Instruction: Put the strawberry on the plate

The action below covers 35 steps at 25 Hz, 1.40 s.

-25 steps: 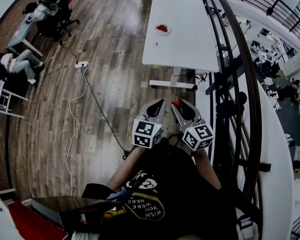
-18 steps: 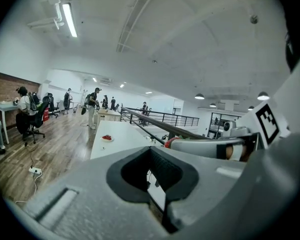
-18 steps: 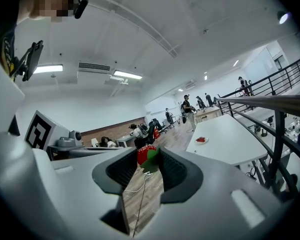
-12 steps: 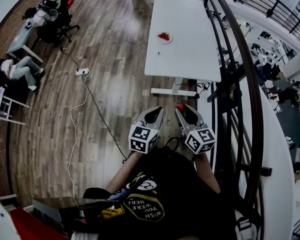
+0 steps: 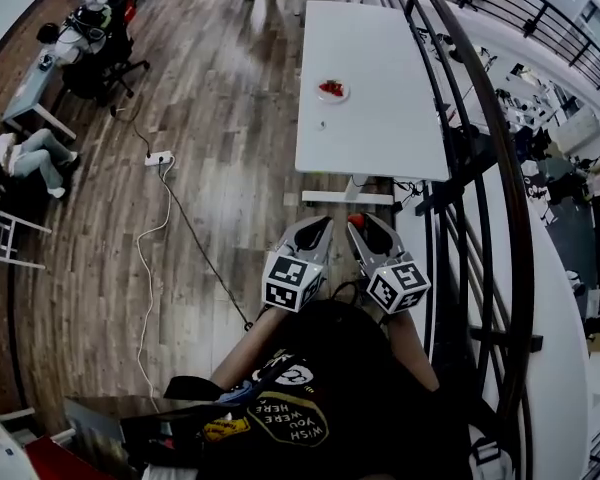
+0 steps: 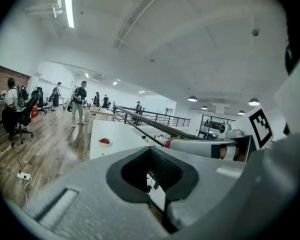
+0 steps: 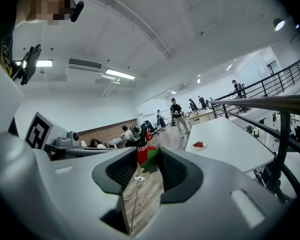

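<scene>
- Right hand-held gripper point(image 5: 363, 228) point(image 7: 150, 158): jaws part-way open and clamped on the strawberry point(image 5: 356, 219) point(image 7: 145, 154). The fruit sits at the very tips, red body to the left pad, green leaf to the right pad. It is off the ground, above the floor point(image 5: 220, 168).
- Left hand-held gripper point(image 5: 320, 230) point(image 6: 151, 151): jaw tips meet, and nothing sits between the pads. It is empty.
- The two hand-held grippers are side by side, just in front of the person's torso, tips pointing toward the surface point(image 5: 380, 118). Their marker cubes point(image 5: 292, 280) face the head camera.
- Plate point(image 5: 332, 90) point(image 6: 105, 142) point(image 7: 198, 145): small, white, on the left part of the long white surface, well apart from both hand-held grippers. Something red already lies on it; too small to tell what.
- The strawberry is not on the plate. A stretch of wood floor and the near end of the surface lie between them.
- A small speck lies on the surface just nearer than the plate; it cannot be identified.
- A dark railing point(image 5: 480, 118) runs along the right side of the surface.
- A white cable point(image 5: 150, 248) trails over the floor from a power strip point(image 5: 158, 157) to the left.
- A seated person point(image 5: 25, 153) is at the far left edge.
</scene>
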### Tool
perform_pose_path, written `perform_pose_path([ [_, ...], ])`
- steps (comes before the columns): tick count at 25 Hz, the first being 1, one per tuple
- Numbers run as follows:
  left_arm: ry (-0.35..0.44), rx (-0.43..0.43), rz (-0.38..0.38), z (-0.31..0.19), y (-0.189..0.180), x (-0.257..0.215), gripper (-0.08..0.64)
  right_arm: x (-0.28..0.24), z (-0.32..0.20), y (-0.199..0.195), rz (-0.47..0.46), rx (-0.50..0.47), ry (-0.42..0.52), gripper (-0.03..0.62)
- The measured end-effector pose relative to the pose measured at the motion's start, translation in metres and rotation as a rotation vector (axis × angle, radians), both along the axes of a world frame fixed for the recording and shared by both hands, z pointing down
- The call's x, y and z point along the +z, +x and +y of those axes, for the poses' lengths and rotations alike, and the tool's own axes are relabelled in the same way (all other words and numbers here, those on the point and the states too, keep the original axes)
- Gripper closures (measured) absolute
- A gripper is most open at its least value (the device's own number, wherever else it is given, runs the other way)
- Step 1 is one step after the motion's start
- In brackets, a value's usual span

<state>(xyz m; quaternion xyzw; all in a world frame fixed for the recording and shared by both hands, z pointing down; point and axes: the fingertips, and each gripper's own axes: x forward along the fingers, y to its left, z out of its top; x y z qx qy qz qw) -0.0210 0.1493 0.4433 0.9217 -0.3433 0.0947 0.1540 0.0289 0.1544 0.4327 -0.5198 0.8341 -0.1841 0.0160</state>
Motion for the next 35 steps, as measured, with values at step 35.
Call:
perform_pose_path([
  [35,-0.084,-0.04,0.012,-0.166,0.085,0.019,0.555,0.017,-0.161,0.073,-0.02,-0.066,-0.038,0.453],
])
